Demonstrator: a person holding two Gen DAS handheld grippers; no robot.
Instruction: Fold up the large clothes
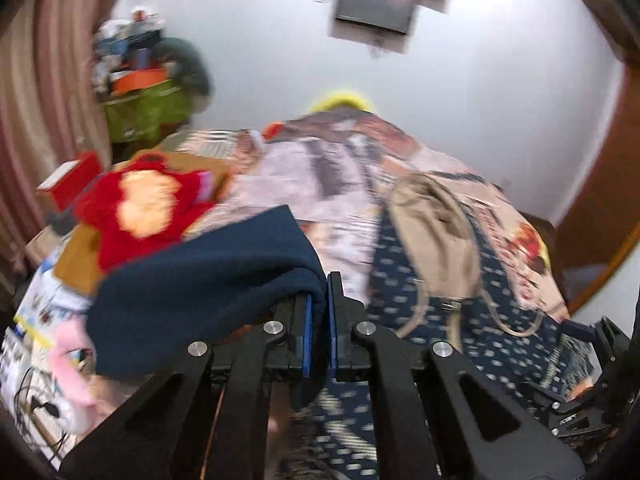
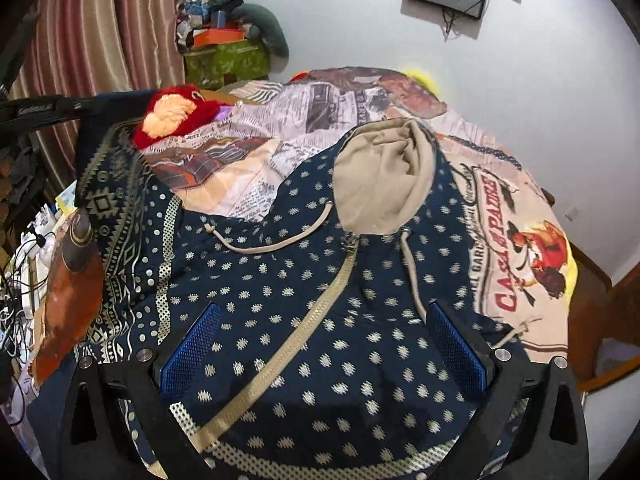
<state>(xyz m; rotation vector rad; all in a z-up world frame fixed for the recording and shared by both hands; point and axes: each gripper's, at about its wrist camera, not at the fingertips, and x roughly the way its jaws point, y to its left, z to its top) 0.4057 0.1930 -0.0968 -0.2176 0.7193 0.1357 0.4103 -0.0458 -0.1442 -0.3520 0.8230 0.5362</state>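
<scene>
My left claw [image 1: 319, 304] is clamped on a soft navy fold of the hoodie [image 1: 208, 280]. My right claw [image 2: 324, 348] stands apart; only its view shows the zip [image 2: 280, 356] and beige hood [image 2: 384, 176].

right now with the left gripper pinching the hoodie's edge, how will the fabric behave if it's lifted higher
Probably floppy: the navy hoodie already drapes in a soft fold over the left gripper. The rest would likely trail and sag, not lift flat. Its drawstrings lie loose and may swing.
</scene>
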